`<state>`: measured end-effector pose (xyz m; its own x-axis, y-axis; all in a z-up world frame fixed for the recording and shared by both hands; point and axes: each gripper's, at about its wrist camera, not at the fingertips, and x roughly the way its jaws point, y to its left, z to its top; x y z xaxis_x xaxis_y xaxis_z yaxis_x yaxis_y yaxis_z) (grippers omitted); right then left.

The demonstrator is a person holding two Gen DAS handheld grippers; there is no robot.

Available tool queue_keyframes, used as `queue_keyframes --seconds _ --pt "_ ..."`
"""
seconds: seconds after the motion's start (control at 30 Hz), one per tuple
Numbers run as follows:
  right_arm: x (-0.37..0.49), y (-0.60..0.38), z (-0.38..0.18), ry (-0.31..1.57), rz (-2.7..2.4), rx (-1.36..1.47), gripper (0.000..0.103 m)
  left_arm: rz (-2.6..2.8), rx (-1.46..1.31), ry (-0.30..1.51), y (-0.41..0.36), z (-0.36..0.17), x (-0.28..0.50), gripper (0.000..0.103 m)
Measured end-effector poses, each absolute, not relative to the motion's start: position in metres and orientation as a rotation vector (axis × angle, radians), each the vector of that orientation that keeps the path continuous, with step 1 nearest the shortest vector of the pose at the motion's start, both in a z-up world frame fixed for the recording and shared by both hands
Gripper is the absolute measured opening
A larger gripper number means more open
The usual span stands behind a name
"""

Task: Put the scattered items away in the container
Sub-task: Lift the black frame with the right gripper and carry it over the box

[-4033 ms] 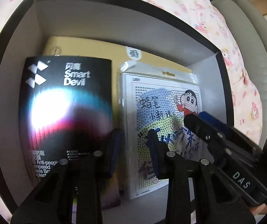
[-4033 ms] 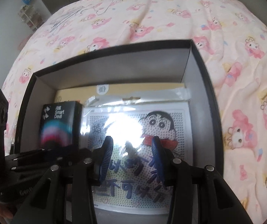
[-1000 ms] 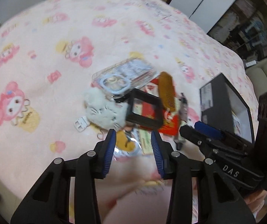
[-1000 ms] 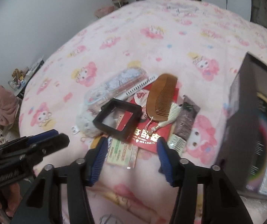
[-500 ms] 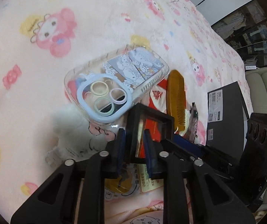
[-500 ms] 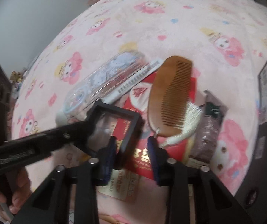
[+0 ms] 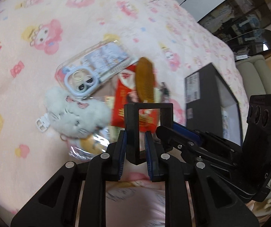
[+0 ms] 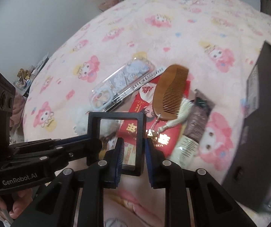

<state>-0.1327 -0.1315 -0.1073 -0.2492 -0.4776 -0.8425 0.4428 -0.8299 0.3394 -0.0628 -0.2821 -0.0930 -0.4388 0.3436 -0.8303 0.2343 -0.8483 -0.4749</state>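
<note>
Both grippers hold a black square frame (image 7: pixel 130 124) with a clear middle, lifted above the bed. My left gripper (image 7: pixel 135 141) is shut on its left side bar. My right gripper (image 8: pixel 134 148) is shut on its right side bar (image 8: pixel 141 143). Below lie a wooden comb (image 8: pixel 168 92), a red booklet (image 8: pixel 163 132), a clear phone case (image 7: pixel 90 70), a white plush cat (image 7: pixel 73 117) and a brown sachet (image 8: pixel 198 119). The black box (image 8: pixel 264 132) stands to the right.
The bed has a pink cartoon-print cover (image 8: pixel 154 37). A small printed card (image 8: pixel 128 153) and a clear packet (image 7: pixel 90 147) lie under the frame. A beige sofa (image 7: pixel 258 73) stands past the box.
The frame has been lifted off the pile, held on both sides. A second ago both grippers were open above the items; four seconds ago they were over the box.
</note>
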Motion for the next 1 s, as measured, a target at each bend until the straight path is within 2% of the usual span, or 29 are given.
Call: queue_keyframes --seconds 0.13,0.33,0.5,0.73,1.0 --pt "-0.117 -0.106 -0.081 -0.066 -2.140 1.384 0.019 2.483 -1.549 -0.834 -0.262 -0.069 -0.055 0.017" --pt "-0.104 -0.051 -0.037 -0.073 -2.241 1.289 0.019 2.482 -1.438 -0.692 -0.203 -0.027 -0.068 0.017" --pt "-0.108 0.020 -0.017 -0.103 -2.326 1.273 0.019 2.413 -1.374 -0.607 -0.135 -0.014 -0.101 0.020" --pt "-0.137 0.124 -0.045 -0.128 -2.383 1.423 0.019 2.241 -1.416 -0.606 -0.048 -0.047 -0.160 0.020" --pt "-0.161 0.180 -0.108 -0.314 -2.263 1.671 0.019 2.143 -1.633 -0.506 0.005 -0.109 -0.194 0.020"
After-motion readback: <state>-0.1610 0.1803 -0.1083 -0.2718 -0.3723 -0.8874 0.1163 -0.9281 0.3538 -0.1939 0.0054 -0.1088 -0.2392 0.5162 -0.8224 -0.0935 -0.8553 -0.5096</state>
